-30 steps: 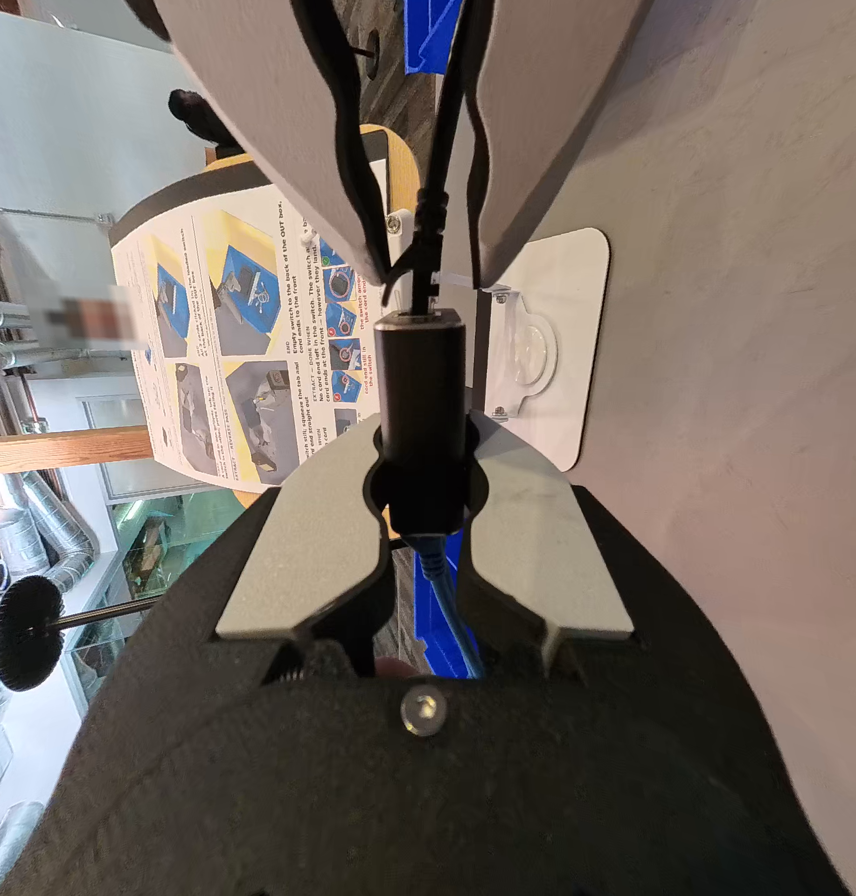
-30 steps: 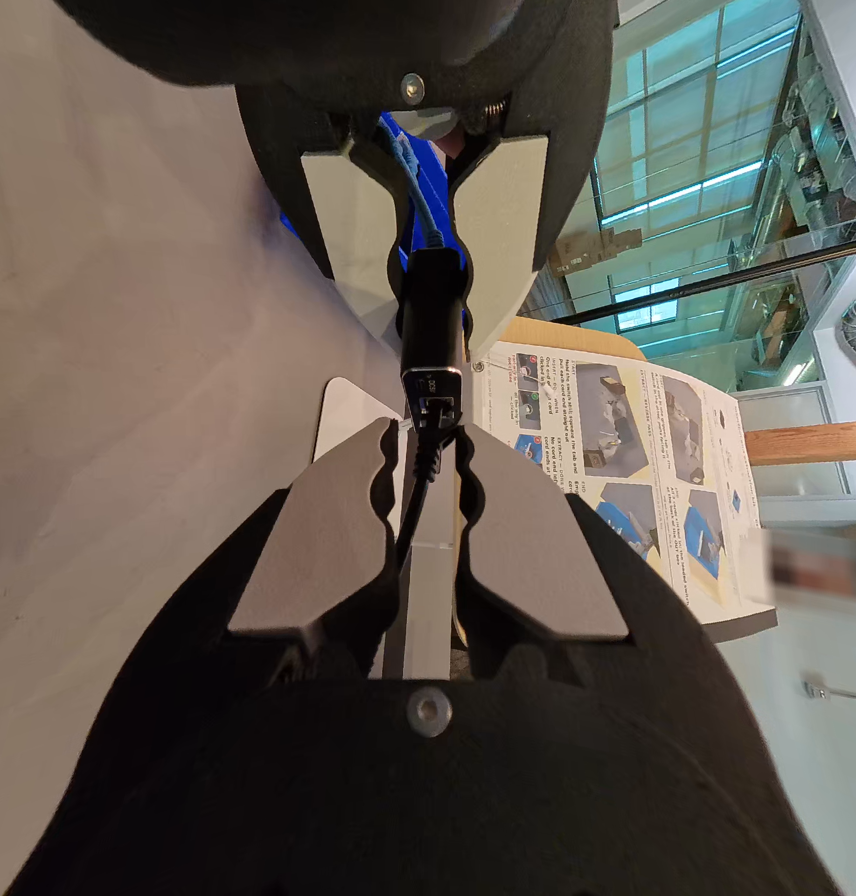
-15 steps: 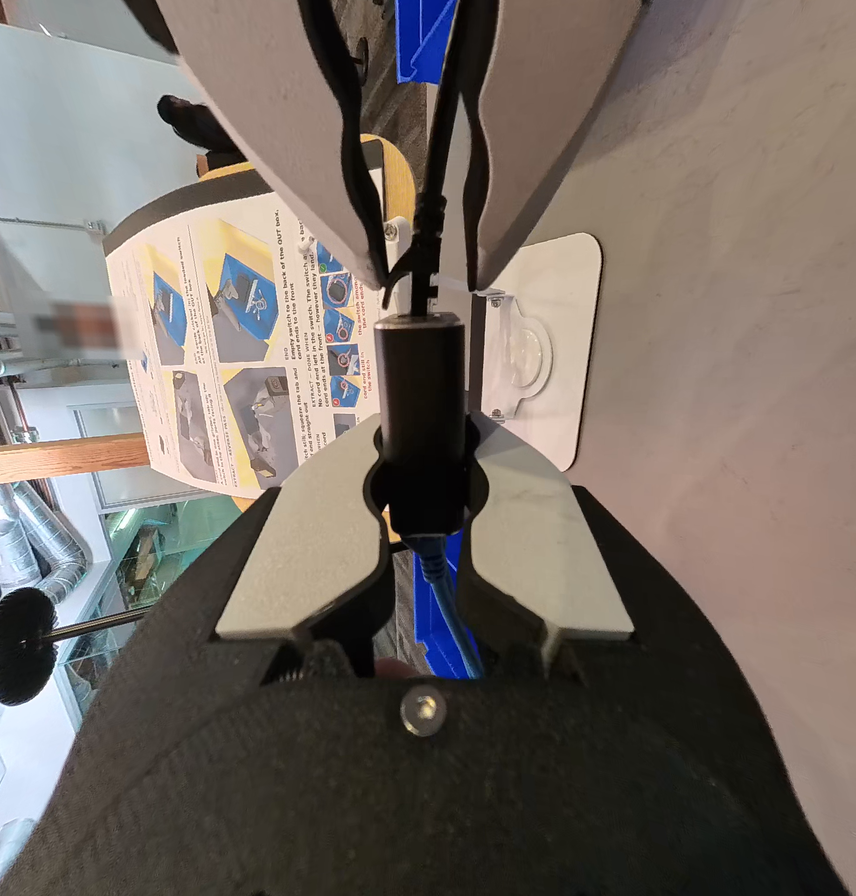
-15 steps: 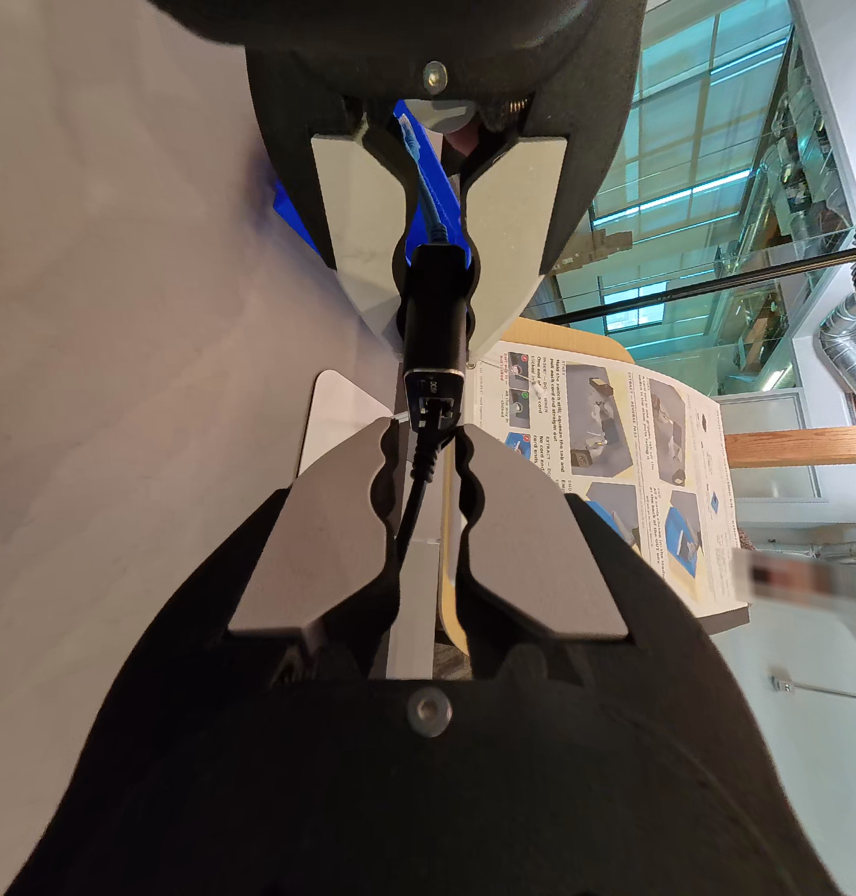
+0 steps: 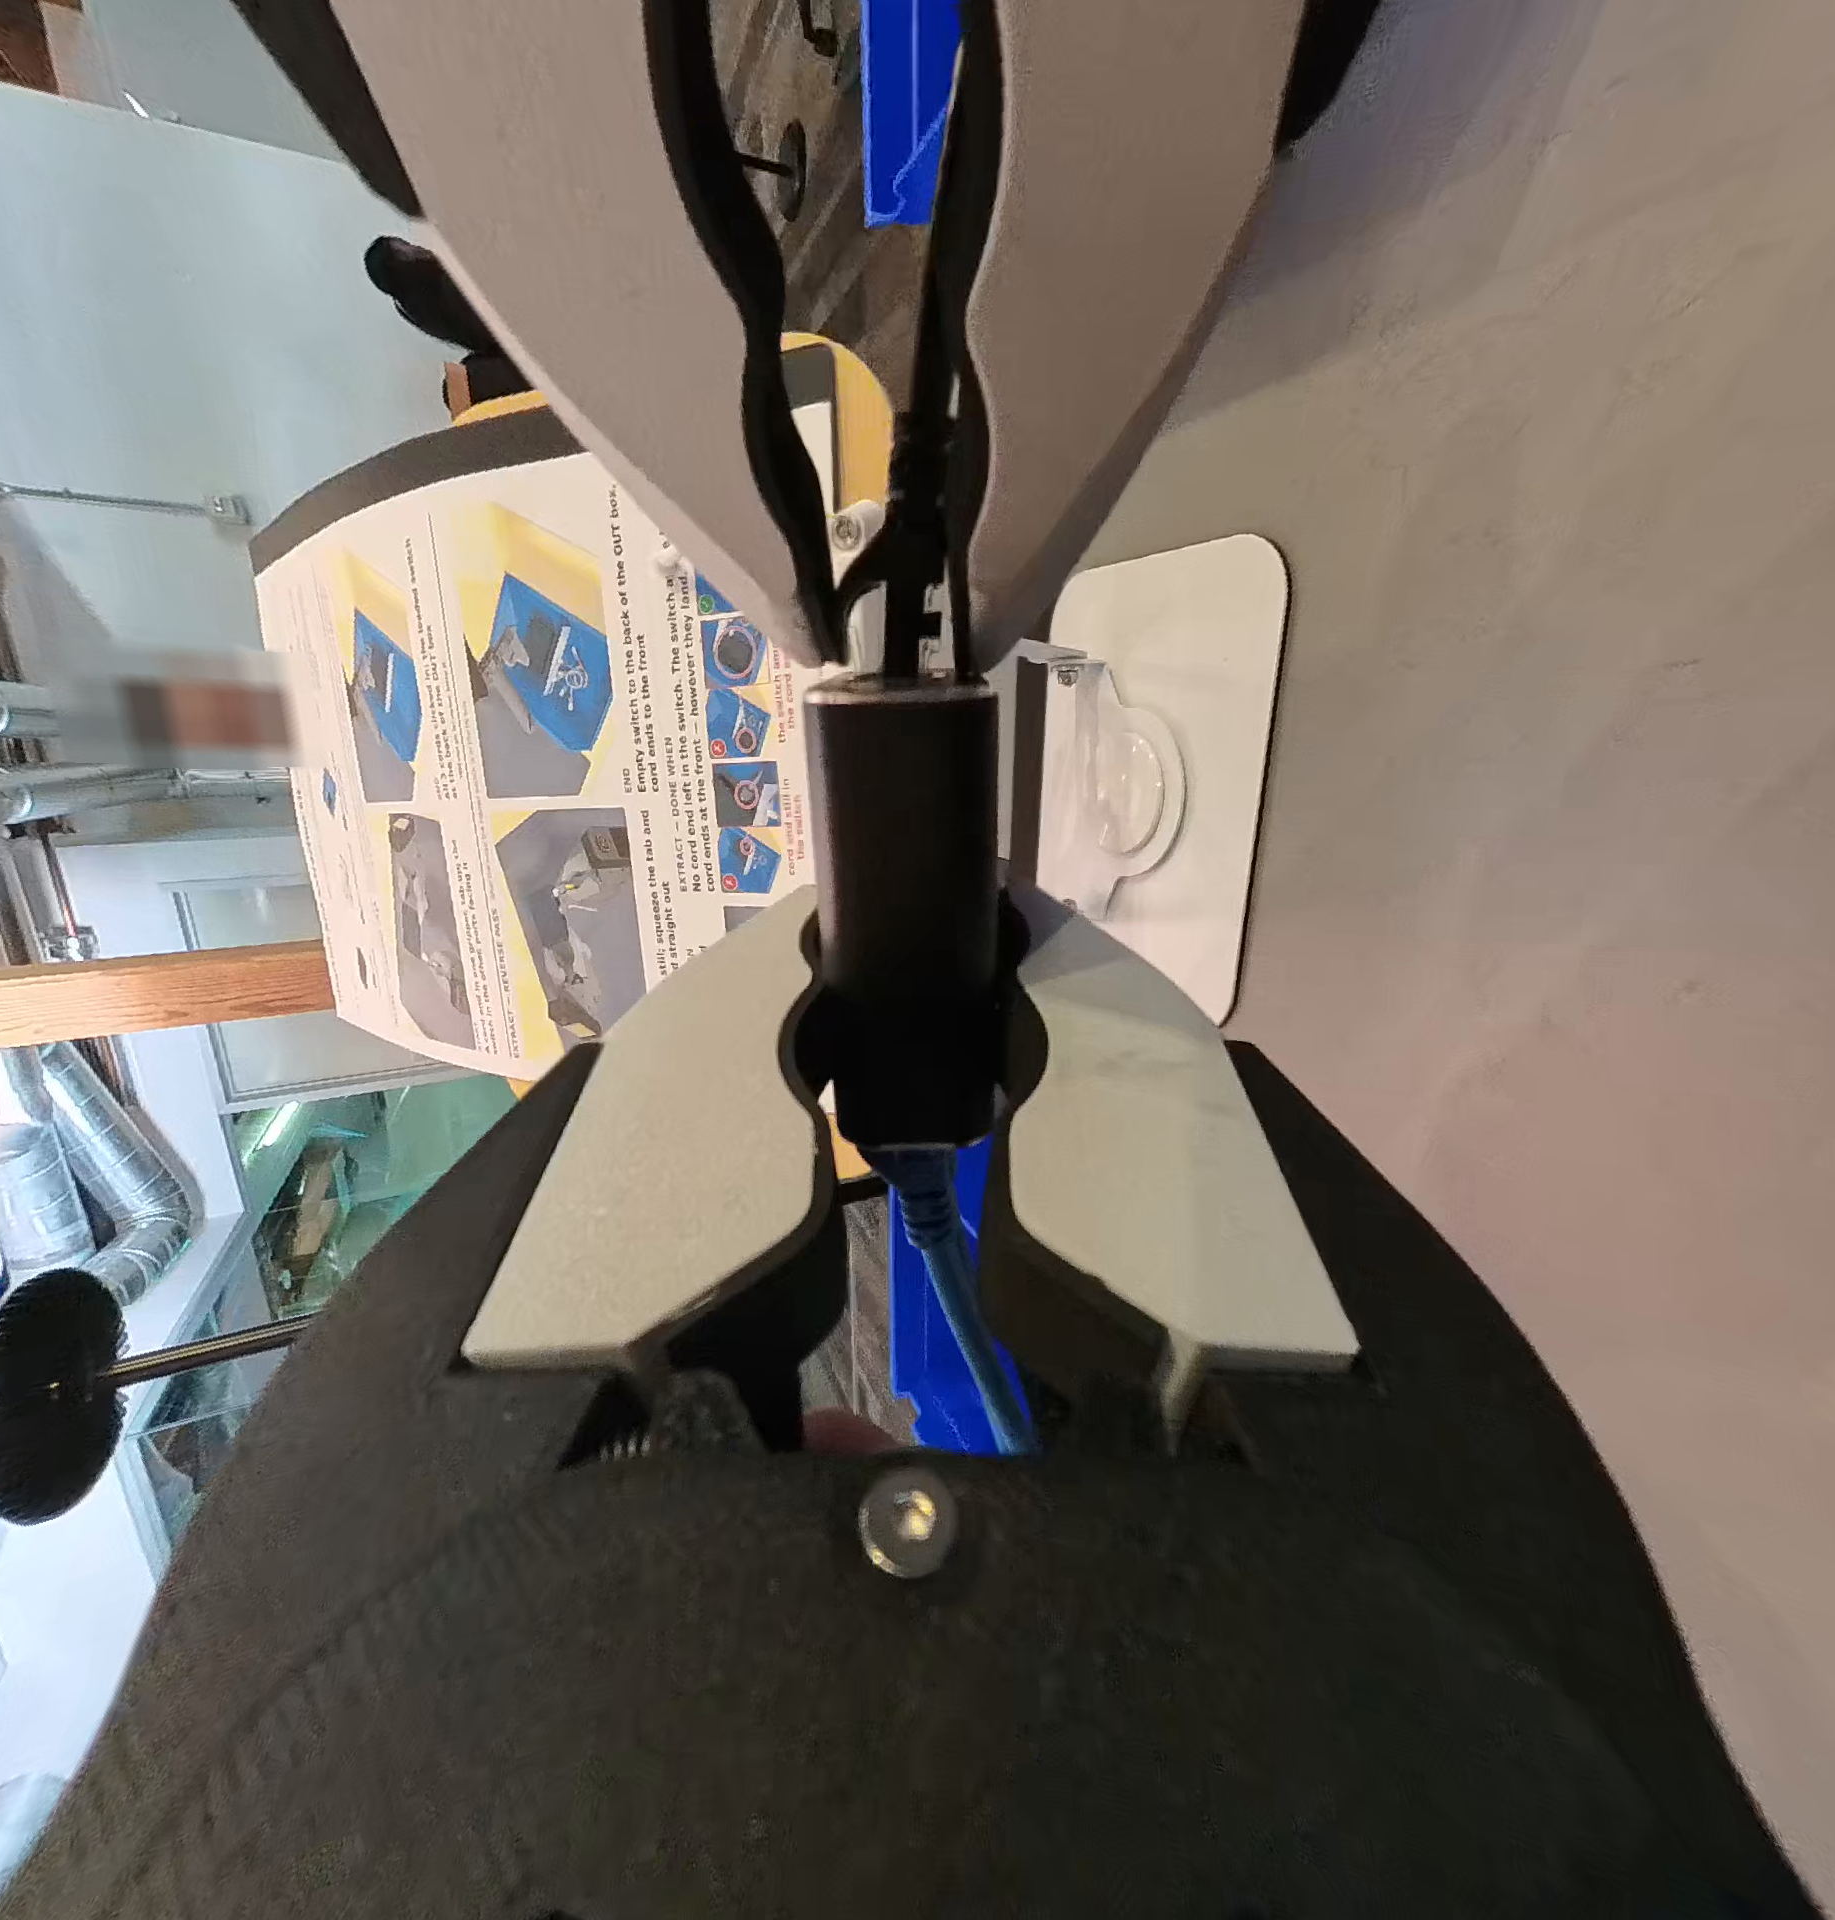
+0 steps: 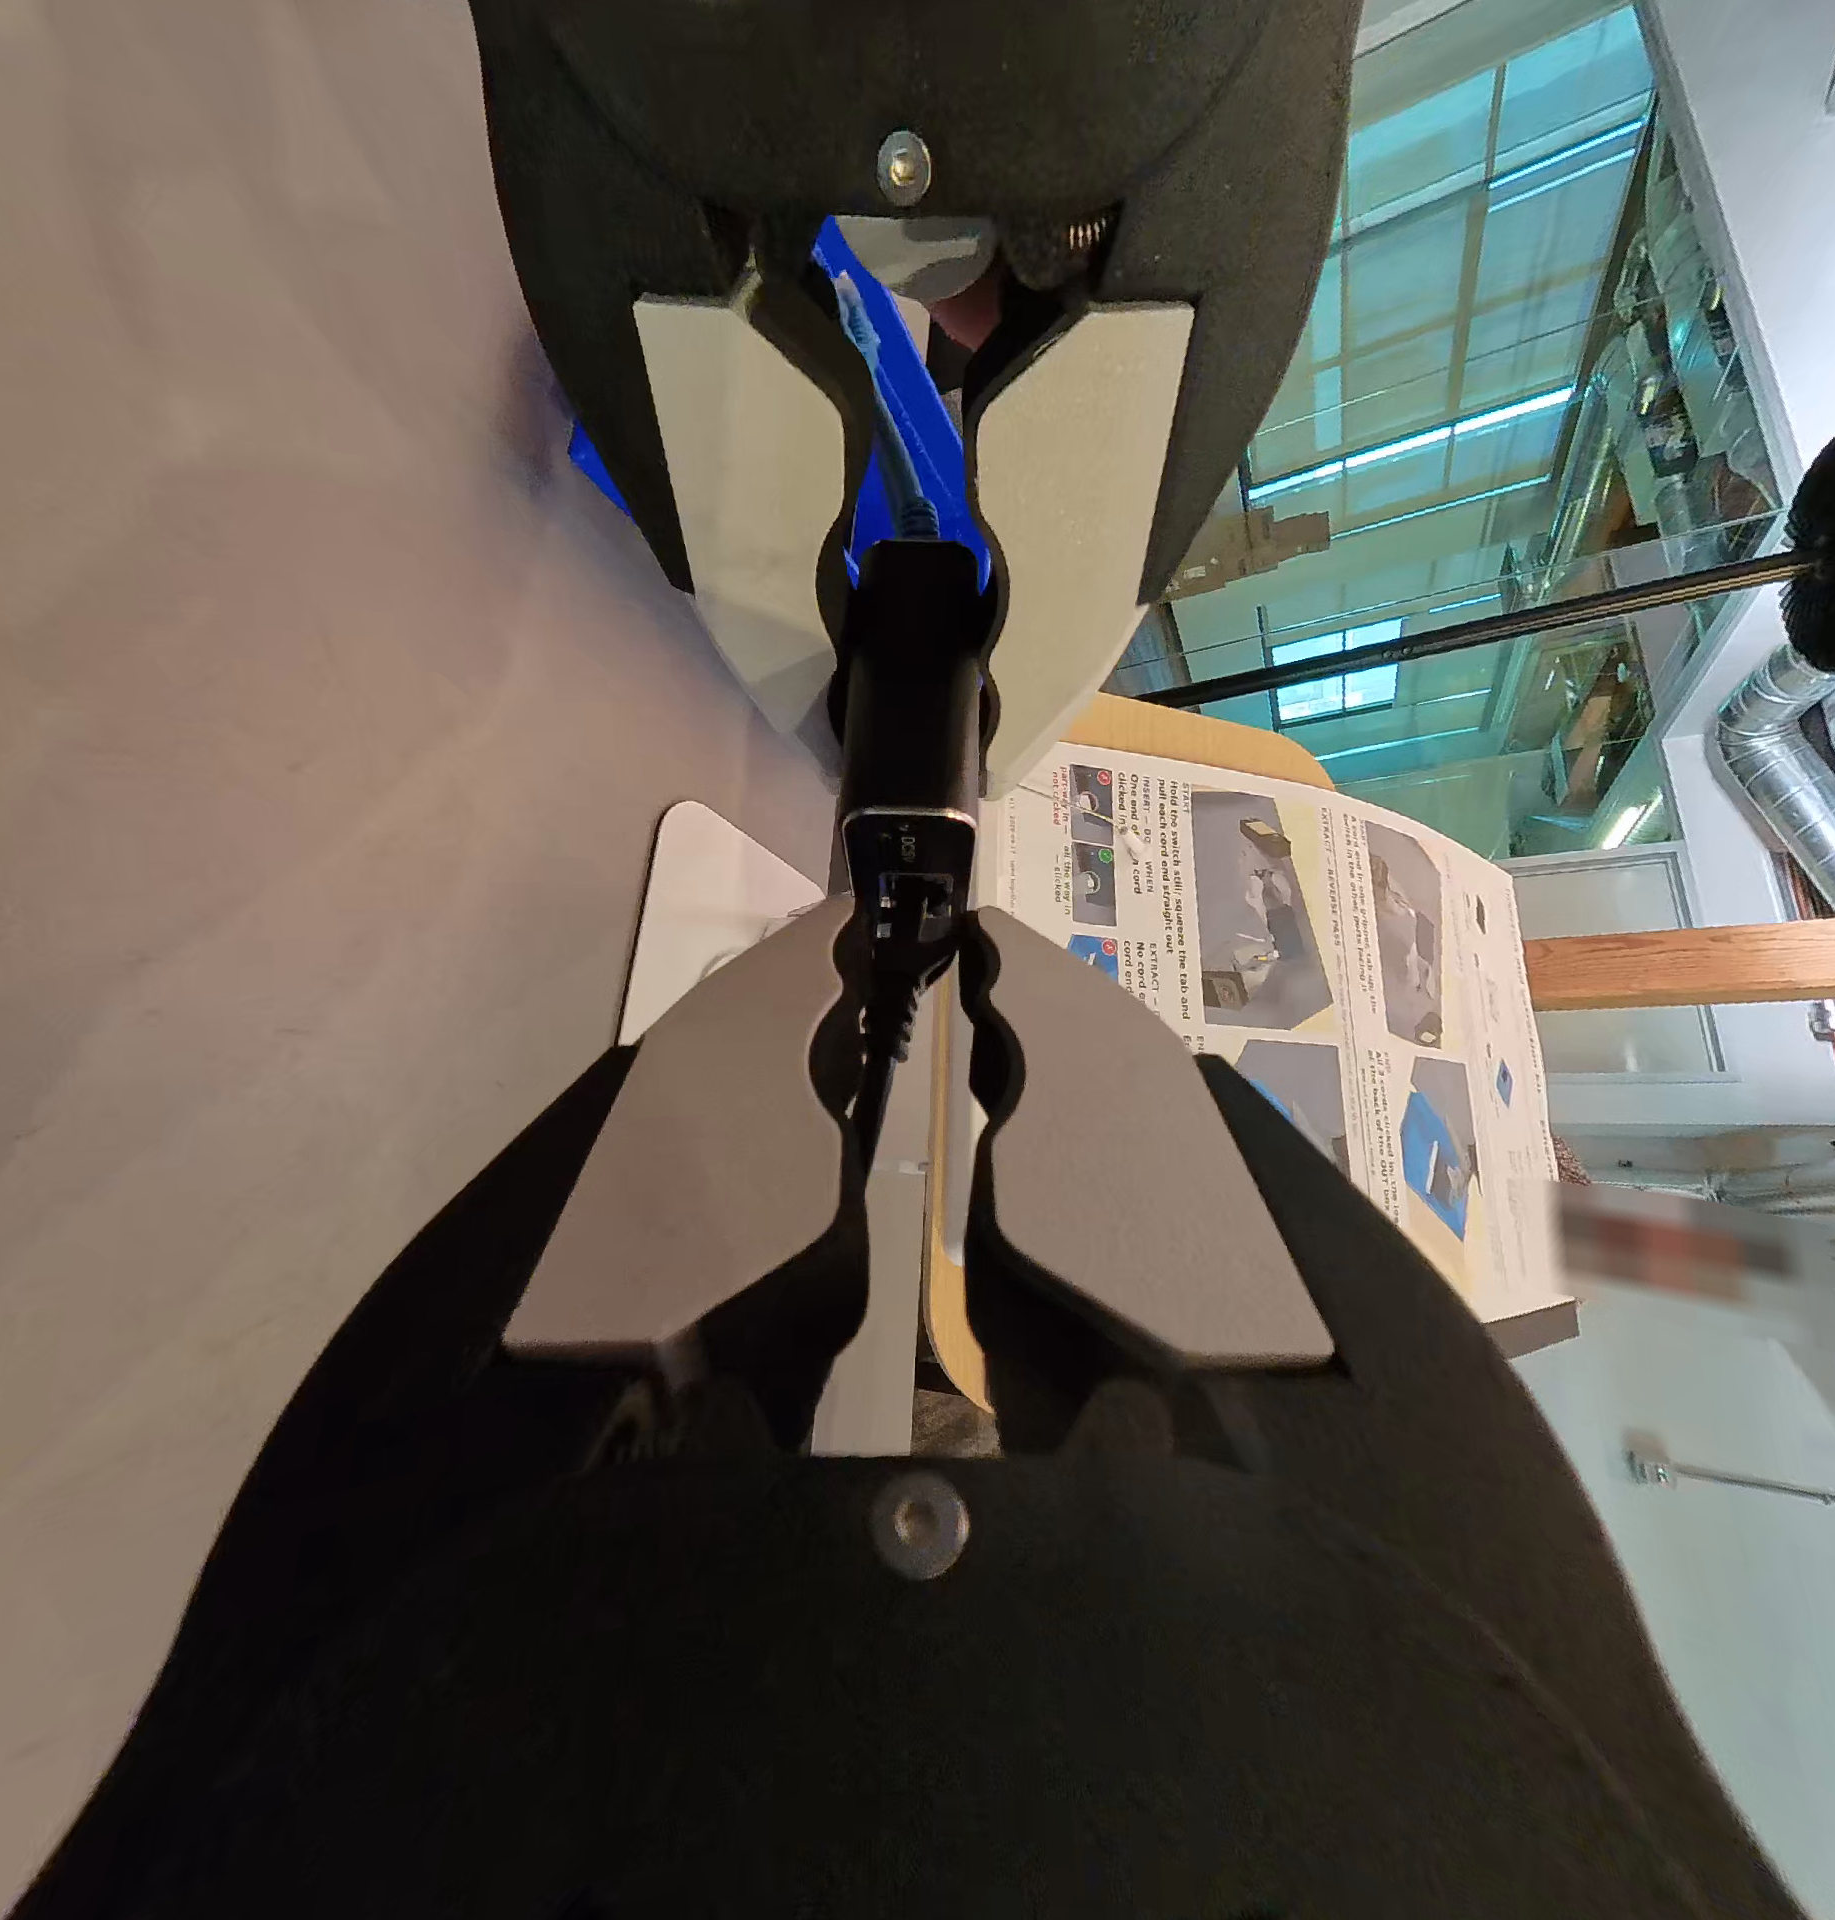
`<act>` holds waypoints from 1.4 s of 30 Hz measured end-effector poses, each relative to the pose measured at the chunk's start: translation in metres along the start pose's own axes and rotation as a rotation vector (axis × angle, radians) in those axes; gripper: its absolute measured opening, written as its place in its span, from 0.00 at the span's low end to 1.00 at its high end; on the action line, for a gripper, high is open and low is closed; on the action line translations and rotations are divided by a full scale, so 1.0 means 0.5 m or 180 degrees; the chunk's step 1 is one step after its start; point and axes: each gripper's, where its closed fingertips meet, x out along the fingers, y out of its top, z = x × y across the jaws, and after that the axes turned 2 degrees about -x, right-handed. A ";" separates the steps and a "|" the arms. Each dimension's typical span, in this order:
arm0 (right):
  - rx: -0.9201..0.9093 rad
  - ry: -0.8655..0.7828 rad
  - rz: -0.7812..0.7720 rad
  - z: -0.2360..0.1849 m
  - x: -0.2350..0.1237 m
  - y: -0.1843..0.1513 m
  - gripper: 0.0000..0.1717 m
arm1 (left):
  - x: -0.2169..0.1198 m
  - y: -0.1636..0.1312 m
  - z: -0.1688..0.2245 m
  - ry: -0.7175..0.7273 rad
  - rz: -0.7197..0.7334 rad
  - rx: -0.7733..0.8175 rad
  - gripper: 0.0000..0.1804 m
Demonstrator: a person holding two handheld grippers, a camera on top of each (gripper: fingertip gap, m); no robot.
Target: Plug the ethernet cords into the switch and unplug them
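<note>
The left tool (image 5: pixel 908 997) clamps the black switch (image 5: pixel 908 831) end-on, while the right tool (image 6: pixel 908 945) pinches the black cord's plug (image 6: pixel 908 935) seated along the switch's long axis.

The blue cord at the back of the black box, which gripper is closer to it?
Left. The left gripper clamps the black box, and the blue cord runs back between its jaws. The right gripper is at the box's opposite end, around the black cord.

left tongs (image 5: pixel 908 997): pads clamped on black switch | right tongs (image 6: pixel 908 966): opposite, tip-to-tip, closed around black cord plug
</note>
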 end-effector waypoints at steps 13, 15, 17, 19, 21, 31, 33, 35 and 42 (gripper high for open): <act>-0.0102 0.0184 -0.0144 -0.011 0.000 -0.003 0.07 | -0.002 0.004 0.007 -0.0075 0.0042 0.0035 0.14; -0.0128 0.0237 -0.0188 -0.016 0.001 -0.006 0.07 | 0.000 0.004 0.012 -0.0135 0.0041 0.0017 0.14; -0.0130 0.0301 -0.0278 -0.023 0.002 -0.010 0.07 | 0.003 0.004 0.021 -0.0187 0.0050 0.0024 0.15; -0.0146 0.0374 -0.0377 -0.032 0.004 -0.014 0.07 | 0.006 0.004 0.031 -0.0256 0.0038 0.0027 0.15; -0.0136 0.0396 -0.0461 -0.036 0.006 -0.019 0.07 | 0.008 0.003 0.033 -0.0262 0.0013 0.0038 0.15; -0.0060 0.0407 -0.0516 -0.032 0.000 -0.028 0.07 | 0.016 0.006 0.037 -0.0390 0.0098 -0.0165 0.15; -0.0010 0.0366 -0.0531 -0.031 -0.001 -0.030 0.07 | 0.017 0.005 0.035 -0.0393 0.0093 -0.0246 0.15; -0.0022 0.0266 -0.0759 -0.023 -0.005 -0.055 0.07 | 0.025 -0.031 0.023 -0.0275 -0.0206 -0.0239 0.15; 0.0454 0.0151 -0.0766 0.000 -0.071 -0.113 0.07 | 0.019 -0.094 -0.014 -0.0181 -0.0309 -0.0505 0.15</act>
